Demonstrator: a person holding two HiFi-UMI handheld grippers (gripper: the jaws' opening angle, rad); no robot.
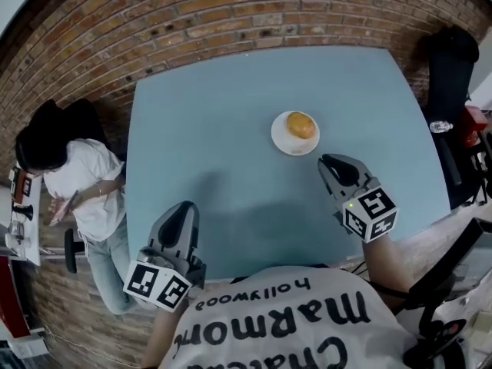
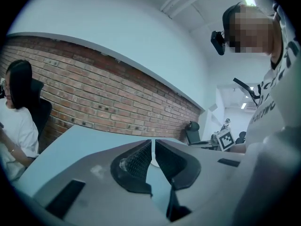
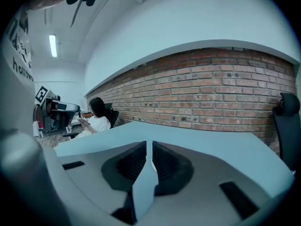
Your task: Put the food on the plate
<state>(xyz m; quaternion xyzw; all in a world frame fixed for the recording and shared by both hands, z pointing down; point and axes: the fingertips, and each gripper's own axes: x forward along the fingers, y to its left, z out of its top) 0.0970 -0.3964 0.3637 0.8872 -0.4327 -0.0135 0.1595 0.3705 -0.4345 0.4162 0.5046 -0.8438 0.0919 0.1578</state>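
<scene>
A golden bun (image 1: pixel 300 124) lies on a small white plate (image 1: pixel 280 141) right of centre on the light blue table (image 1: pixel 207 129). My right gripper (image 1: pixel 329 161) hovers just below and to the right of the plate, jaws shut with nothing between them; in the right gripper view (image 3: pixel 149 145) the pads nearly touch. My left gripper (image 1: pixel 187 210) is held at the table's near edge, far from the plate. Its jaws (image 2: pixel 153 142) are also shut and empty.
A person in a white shirt (image 1: pixel 77 179) sits by the table's left side. A black office chair (image 1: pixel 450 60) stands at the far right corner. A brick wall (image 1: pixel 231 6) runs behind the table's far edge.
</scene>
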